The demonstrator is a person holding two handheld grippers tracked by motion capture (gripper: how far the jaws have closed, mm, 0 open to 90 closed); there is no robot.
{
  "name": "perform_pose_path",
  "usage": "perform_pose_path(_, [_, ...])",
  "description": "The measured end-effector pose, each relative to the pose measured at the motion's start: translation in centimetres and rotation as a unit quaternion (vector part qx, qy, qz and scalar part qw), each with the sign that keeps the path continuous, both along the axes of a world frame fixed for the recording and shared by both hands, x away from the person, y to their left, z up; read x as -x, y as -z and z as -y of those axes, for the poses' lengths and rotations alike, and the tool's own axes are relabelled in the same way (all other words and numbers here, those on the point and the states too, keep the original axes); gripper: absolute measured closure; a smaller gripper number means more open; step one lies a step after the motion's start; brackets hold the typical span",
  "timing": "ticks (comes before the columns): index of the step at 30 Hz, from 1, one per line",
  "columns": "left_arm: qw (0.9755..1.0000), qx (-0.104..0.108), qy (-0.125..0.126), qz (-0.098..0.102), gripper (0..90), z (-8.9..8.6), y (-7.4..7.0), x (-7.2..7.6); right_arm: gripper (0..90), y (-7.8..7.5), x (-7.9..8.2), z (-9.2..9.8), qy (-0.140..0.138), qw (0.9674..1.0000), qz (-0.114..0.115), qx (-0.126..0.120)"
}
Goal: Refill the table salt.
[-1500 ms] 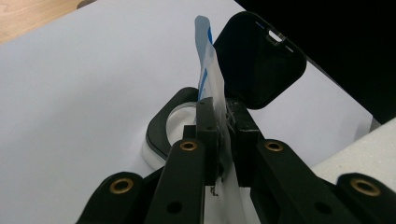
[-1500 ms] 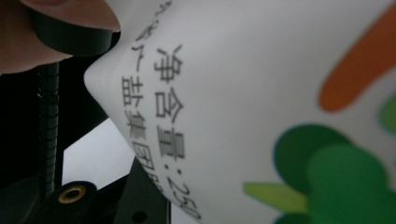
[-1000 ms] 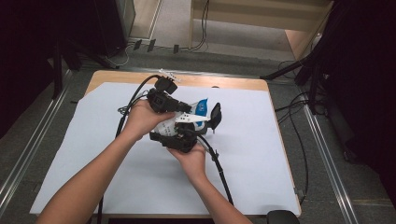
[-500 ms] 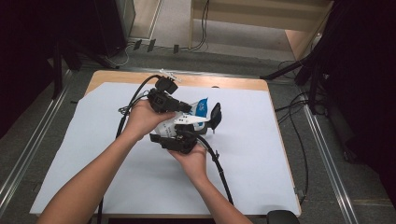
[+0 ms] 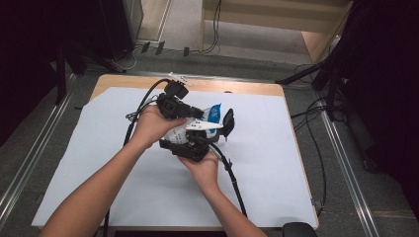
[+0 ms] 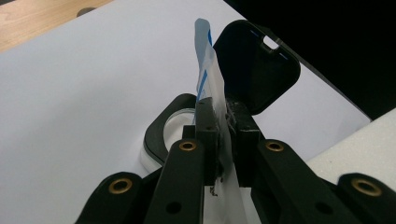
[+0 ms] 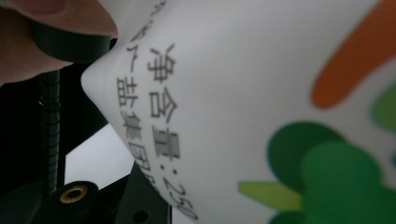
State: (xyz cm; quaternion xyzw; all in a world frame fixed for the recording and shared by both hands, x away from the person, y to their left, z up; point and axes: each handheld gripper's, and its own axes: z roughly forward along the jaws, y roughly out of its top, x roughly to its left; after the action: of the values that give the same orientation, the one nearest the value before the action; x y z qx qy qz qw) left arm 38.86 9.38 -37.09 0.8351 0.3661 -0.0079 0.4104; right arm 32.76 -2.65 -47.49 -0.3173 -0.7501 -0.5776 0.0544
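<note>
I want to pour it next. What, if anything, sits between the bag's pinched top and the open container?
Nothing visible does. The left claw is shut on the bag, and the open container with its raised black lid lies just beyond it.

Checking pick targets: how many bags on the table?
1. The white-and-blue bag sits mid-table, clamped by the left gripper, pressed close to the right gripper. Hands could hide more.

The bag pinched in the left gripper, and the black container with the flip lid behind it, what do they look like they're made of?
The bag looks like thin, flexible plastic film: white, printed blue, slightly translucent and creased where the left gripper pinches it flat. The container and its raised lid look like rigid moulded plastic, black with a dull sheen, probably; the clear ring inside could be plastic or glass.
</note>
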Motion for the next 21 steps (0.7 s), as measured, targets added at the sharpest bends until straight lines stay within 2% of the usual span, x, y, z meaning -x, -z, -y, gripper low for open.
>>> perform_pose_path(12, [1.0,-0.002,-0.003,-0.004,85.3,0.06,0.02,-0.06,68.4,-0.04,-0.13,0.07,-0.001,0.9998,-0.01,-0.014])
perform_pose_path(21, [0.9999,-0.004,-0.011,-0.007,86.6,0.02,0.0,-0.14,64.3,-0.06,0.14,-0.17,-0.003,0.9997,0.015,0.017])
